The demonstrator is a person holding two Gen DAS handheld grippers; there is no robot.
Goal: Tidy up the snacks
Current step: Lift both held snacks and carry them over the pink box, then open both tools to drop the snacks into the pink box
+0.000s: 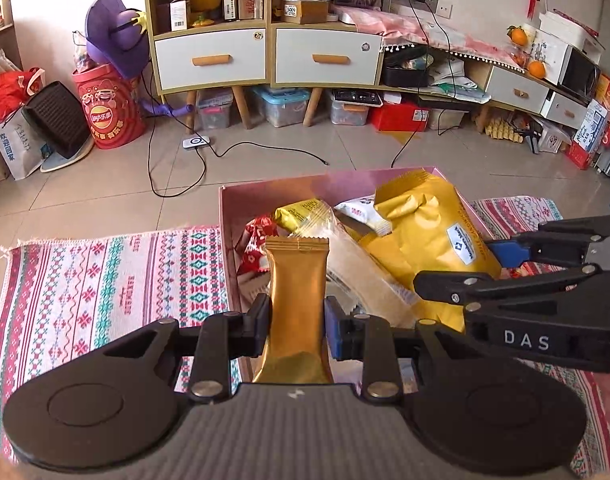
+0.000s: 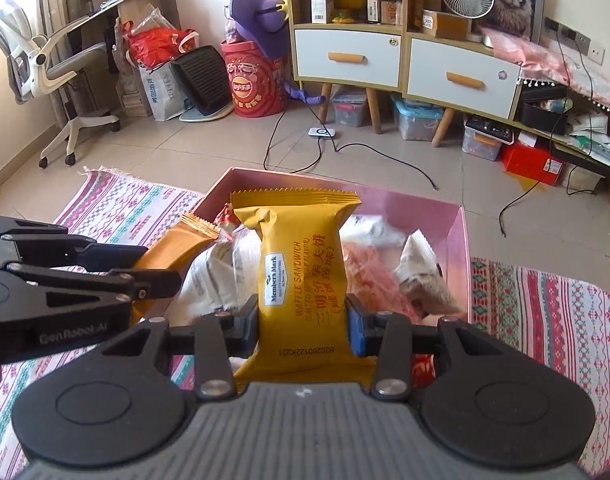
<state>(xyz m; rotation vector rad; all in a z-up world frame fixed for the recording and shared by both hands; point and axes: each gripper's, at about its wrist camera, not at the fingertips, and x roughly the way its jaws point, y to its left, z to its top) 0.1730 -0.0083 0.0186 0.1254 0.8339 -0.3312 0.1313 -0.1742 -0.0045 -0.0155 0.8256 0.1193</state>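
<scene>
Gripping a gold bar (image 1: 298, 300) at lower centre, the left claw (image 1: 297, 322) pinches its middle over the pink box (image 1: 265, 188). The right claw (image 2: 303, 322) clamps a yellow waffle pack (image 2: 301, 272) likewise, above the box's snacks.

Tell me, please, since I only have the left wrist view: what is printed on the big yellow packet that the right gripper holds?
Observer: The big yellow foil packet reads "Member's Mark Waffle Sandwich", with orange Chinese lettering beside it.
Operator: Thank you. Is the right gripper closed firmly on it?
Observer: Yes, the right gripper pinches its lower half from both sides, and the packet bulges above the fingers.
Operator: Is anything in the pink box hidden from me behind that packet?
Observer: A crumpled beige and white wrapper lies against the right wall of the pink cardboard box.
</scene>
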